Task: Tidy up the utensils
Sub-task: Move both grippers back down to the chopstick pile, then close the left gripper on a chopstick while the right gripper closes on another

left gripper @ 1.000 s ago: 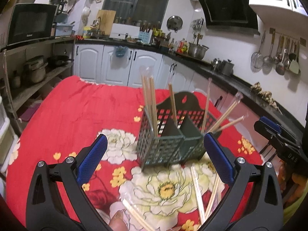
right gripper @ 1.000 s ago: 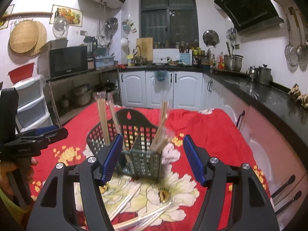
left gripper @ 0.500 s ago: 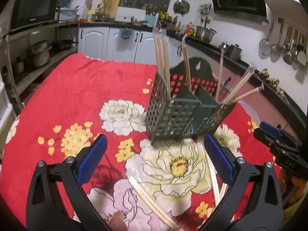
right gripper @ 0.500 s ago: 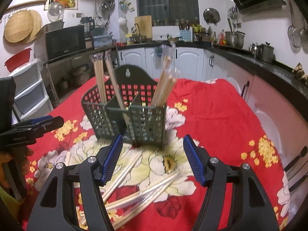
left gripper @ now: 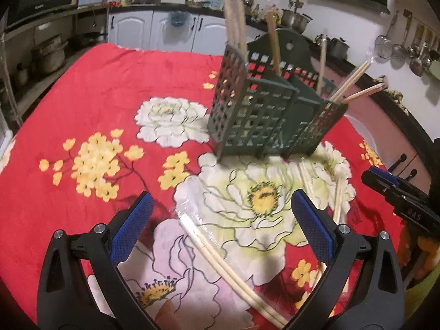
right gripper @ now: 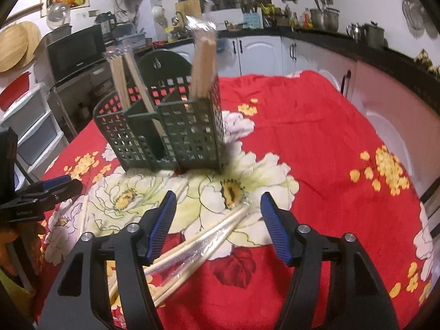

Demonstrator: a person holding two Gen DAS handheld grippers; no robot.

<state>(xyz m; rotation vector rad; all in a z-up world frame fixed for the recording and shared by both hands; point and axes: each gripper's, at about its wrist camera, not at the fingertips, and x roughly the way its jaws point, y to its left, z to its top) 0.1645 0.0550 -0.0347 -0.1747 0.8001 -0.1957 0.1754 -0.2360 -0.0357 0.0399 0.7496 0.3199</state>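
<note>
A dark green lattice utensil caddy (left gripper: 264, 118) (right gripper: 170, 134) stands on the red flowered tablecloth, with wrapped chopstick pairs (left gripper: 233, 16) (right gripper: 203, 63) upright in its compartments. More wrapped chopsticks lie flat in front of it. My left gripper (left gripper: 220, 214) is open above one wrapped pair (left gripper: 220, 255) that lies slanting between its fingers. My right gripper (right gripper: 216, 211) has its jaws closing, still apart, over a bundle of wrapped chopsticks (right gripper: 203, 242) lying between them; the pads do not touch it. Each gripper also shows in the other's view, the right gripper (left gripper: 398, 192) and the left gripper (right gripper: 41, 195).
The tablecloth (left gripper: 96, 104) covers the whole table. White cabinets and a dark counter (right gripper: 357, 46) run behind and to the right, a microwave (right gripper: 77, 52) and shelves stand on the left. A fingertip (left gripper: 167, 316) shows at the bottom edge.
Both grippers have sunk toward the table and tilted down, so the flat chopsticks now lie between their fingers. The right gripper's fingers stand a little closer together.
</note>
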